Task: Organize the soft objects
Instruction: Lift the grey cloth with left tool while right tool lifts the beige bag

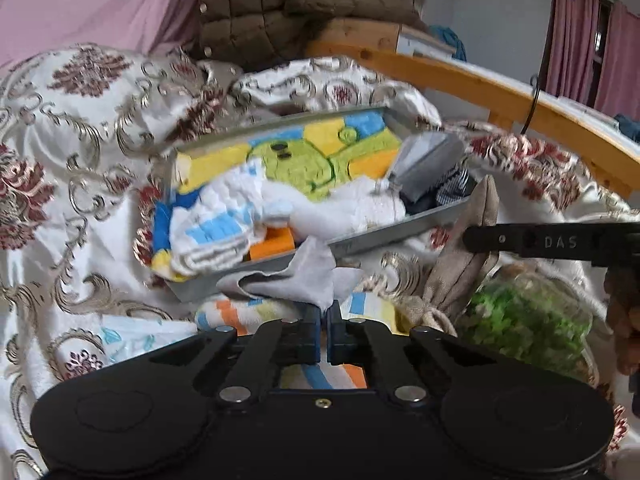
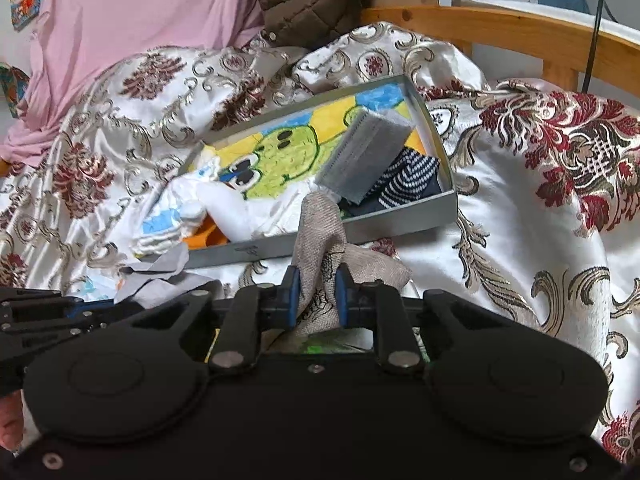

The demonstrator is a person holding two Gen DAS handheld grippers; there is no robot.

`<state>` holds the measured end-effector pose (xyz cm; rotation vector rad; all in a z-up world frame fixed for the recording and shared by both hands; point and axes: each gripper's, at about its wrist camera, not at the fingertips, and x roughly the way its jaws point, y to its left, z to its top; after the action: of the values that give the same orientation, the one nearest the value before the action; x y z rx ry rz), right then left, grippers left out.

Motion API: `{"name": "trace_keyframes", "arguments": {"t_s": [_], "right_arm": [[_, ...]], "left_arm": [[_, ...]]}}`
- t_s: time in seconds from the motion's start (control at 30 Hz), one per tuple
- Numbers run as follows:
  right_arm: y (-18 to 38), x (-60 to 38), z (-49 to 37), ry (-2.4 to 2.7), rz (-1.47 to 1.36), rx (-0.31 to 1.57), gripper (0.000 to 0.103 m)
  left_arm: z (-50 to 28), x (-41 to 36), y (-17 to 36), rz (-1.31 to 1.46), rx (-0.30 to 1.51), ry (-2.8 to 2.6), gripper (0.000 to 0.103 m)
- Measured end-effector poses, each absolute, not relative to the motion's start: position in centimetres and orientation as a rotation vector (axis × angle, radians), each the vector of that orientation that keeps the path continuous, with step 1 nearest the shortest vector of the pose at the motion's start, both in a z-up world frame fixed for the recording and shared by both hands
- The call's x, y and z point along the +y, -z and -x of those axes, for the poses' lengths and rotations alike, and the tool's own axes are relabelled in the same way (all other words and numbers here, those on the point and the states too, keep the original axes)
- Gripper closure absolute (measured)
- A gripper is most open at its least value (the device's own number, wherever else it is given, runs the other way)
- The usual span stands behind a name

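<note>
L gripper (image 1: 324,312) fingers pressed together, pinching grey cloth (image 1: 296,276) corner in front of grey box (image 2: 444,204). R gripper (image 2: 316,292) pinches beige fabric bag (image 2: 324,224), just before box's front wall, on patterned bedspread (image 2: 520,216).

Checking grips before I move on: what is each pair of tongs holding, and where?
Left tongs: shut on the grey cloth at its near lower corner. Right tongs: shut on the beige cloth bag at its bunched top.
</note>
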<state>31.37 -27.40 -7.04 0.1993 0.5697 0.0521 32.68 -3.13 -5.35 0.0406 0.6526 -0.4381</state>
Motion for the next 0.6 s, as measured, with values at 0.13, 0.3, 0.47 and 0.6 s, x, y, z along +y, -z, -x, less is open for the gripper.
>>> {"name": "trace_keyframes", "arguments": {"t_s": [0.13,0.3,0.47,0.6], "right_arm": [[5.6,-28.0,-30.3,-0.064,-0.227,0.518,0.092],[3.8,-29.3,-28.7,-0.067,-0.259,0.457,0.092],[2.7,-30.7,-27.1,-0.056,-0.279,0.433,0.092],[2.4,-31.5,-26.3,-0.053,-0.286,0.430,0.092]], "left_arm": [[-31.5,-3.1,3.5,-0.023,0.623,0.449,0.102],[-29.9,-3.3,1.8,-0.013,0.603,0.451,0.102],[-28.9,-3.8,2.0,-0.030,0.634,0.453,0.102],[-28.8,-4.5,3.5,-0.085,0.684,0.451,0.102]]}}
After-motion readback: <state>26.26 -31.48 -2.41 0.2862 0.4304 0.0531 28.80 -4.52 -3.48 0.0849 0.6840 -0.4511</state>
